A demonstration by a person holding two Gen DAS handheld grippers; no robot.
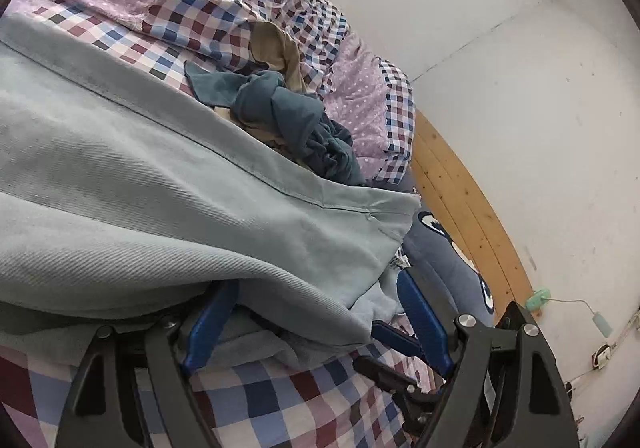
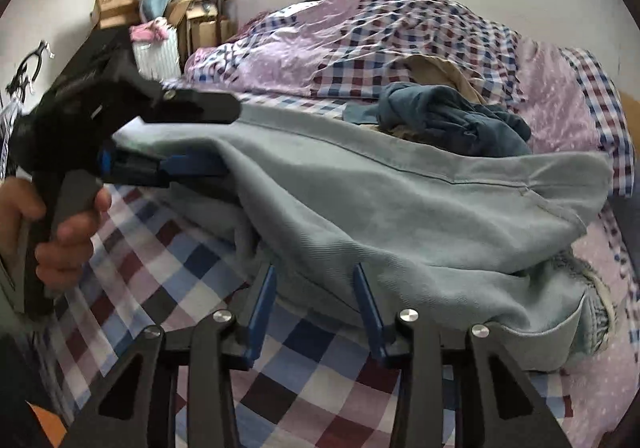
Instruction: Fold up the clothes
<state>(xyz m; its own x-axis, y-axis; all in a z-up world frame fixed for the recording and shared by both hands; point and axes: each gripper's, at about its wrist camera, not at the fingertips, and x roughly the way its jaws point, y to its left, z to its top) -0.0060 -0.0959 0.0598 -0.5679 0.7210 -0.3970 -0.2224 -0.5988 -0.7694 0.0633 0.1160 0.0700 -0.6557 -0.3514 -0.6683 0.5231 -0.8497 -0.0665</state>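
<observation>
**Pale Jeans Draped Between Two Grippers**

Here the pale blue jeans (image 2: 360,200) lie across the checked bedsheet (image 2: 192,280). The left gripper (image 1: 316,312) stands wide, denim bunched over and between its blue fingers (image 1: 208,324). The right gripper (image 2: 316,312) sits half-closed at the fabric's edge; whether it pinches cloth cannot be told.

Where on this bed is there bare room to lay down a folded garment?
The checked sheet lies bare in front of the light blue garment, near the right gripper. Farther back it is crowded: dark teal clothes and the bunched quilt.
</observation>
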